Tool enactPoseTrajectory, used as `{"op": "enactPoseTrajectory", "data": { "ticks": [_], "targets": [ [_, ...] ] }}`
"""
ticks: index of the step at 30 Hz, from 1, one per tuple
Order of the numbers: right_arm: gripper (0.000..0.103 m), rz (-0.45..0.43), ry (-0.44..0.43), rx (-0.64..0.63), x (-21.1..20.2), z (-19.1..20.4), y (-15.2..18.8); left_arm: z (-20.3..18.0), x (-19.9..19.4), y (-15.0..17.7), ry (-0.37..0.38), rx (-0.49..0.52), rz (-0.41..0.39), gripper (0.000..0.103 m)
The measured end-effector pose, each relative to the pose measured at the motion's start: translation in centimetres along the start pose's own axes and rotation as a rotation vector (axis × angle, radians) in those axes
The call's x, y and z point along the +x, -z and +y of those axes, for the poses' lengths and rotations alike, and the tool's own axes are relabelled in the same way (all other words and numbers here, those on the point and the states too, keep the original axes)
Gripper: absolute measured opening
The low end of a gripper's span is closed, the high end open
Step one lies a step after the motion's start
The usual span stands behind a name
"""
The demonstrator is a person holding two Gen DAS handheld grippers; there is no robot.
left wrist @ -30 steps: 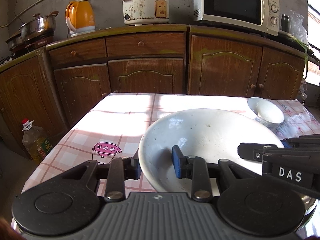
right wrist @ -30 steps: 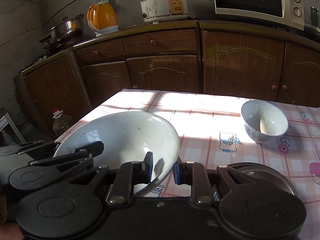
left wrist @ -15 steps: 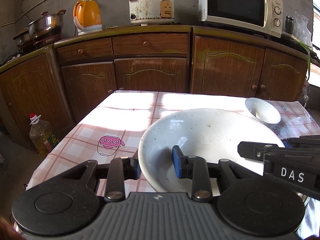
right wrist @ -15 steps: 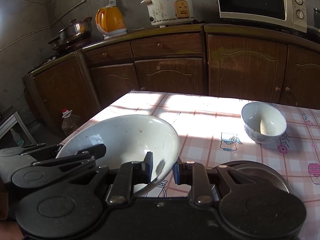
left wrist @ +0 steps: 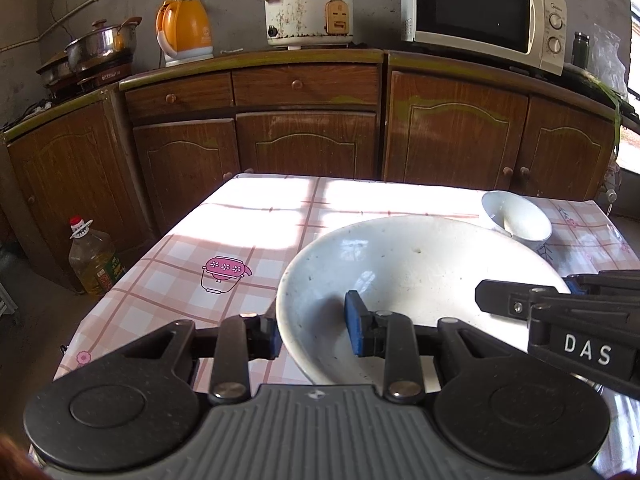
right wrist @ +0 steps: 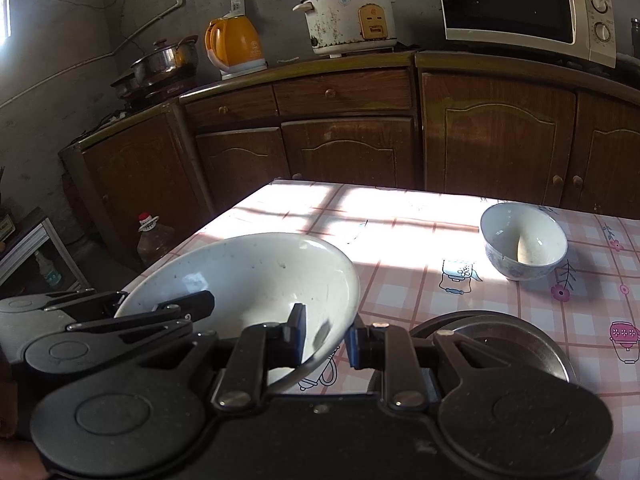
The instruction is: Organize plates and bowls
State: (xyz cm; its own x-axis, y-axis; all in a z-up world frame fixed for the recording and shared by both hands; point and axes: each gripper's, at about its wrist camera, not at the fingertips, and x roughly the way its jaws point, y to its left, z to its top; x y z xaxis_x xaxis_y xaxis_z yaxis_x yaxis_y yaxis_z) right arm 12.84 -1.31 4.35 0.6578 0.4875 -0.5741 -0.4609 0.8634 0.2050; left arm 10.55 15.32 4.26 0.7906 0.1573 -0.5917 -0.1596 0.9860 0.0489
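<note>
Big white bowl (left wrist: 420, 276): held tilted over the bench (left wrist: 248, 224), one rim each side
Left gripper (left wrist: 314, 332): jaws clamped on its rim
Right gripper (right wrist: 326, 338): jaws pinching the opposite rim
Small bowl (right wrist: 524, 246): sitting further back on the bench

Your left gripper (left wrist: 314, 334) is matte black with a ribbed grey plate at the base, flanked by two round black discs with raised centres. Its two flat link arms each carry a silver rivet near that grey plate, and its pads (left wrist: 356, 330) are blue. Your right gripper (right wrist: 324, 338) has the same build, but its base plate is black, with one small screw at the middle. On its side, beyond its blue pads, white letters read "DAS".
</note>
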Motion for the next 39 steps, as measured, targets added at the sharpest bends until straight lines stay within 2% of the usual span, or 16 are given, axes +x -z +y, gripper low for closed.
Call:
{"op": "enactPoseTrajectory", "data": {
  "ticks": [39],
  "targets": [
    [0.026, 0.017, 0.004, -0.016, -2.1, -0.6, 1.8, -1.4, -1.4, 1.8, 0.005, -0.023, 0.013, 0.031]
  ]
}}
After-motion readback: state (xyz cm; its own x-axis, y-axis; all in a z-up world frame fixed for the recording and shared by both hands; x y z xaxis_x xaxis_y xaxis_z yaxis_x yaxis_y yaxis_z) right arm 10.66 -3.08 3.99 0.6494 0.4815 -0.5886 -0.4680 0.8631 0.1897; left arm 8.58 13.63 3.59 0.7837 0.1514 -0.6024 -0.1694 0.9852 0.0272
